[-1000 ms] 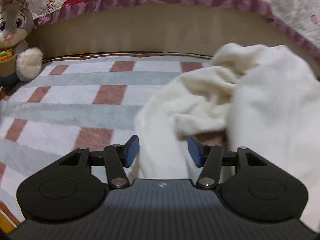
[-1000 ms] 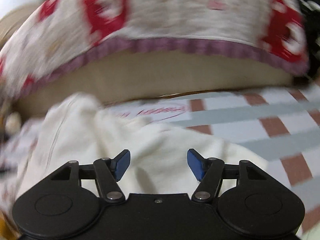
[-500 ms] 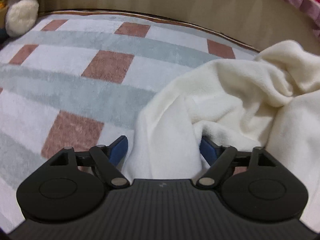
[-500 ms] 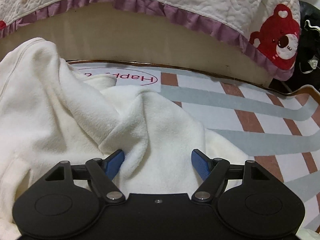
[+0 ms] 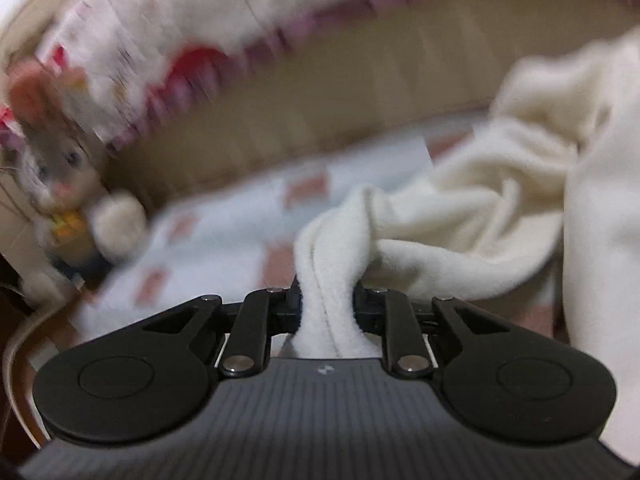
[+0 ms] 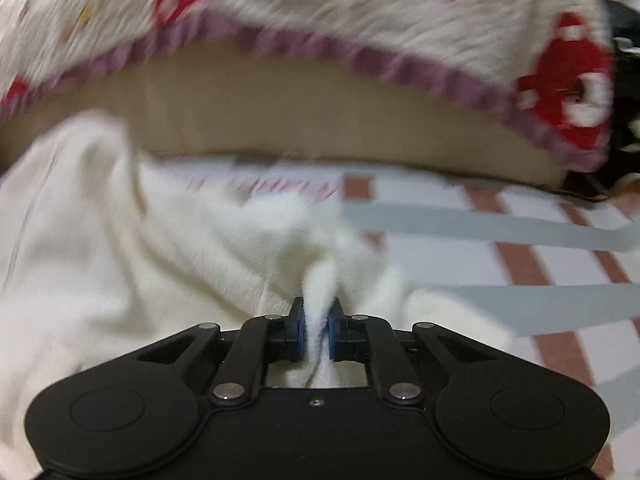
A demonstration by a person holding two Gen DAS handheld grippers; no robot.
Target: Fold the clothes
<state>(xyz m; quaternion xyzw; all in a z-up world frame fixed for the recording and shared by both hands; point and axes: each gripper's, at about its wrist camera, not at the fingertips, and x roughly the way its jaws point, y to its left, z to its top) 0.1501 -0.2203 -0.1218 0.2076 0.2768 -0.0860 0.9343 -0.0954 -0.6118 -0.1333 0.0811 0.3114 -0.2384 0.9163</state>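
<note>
both the left gripper (image 5: 326, 300) and right gripper (image 6: 316, 330) pinch bunched cream fleece garment (image 5: 460, 216); soft, light, floppy, best held at its edges.

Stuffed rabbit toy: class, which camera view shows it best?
The left wrist view: the stuffed rabbit toy sits at the far left beside the checked mat, though blurred by motion. The right wrist view does not show it at all.

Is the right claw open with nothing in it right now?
No, the right claw is shut on a pinched fold of the cream fleece garment.
</note>
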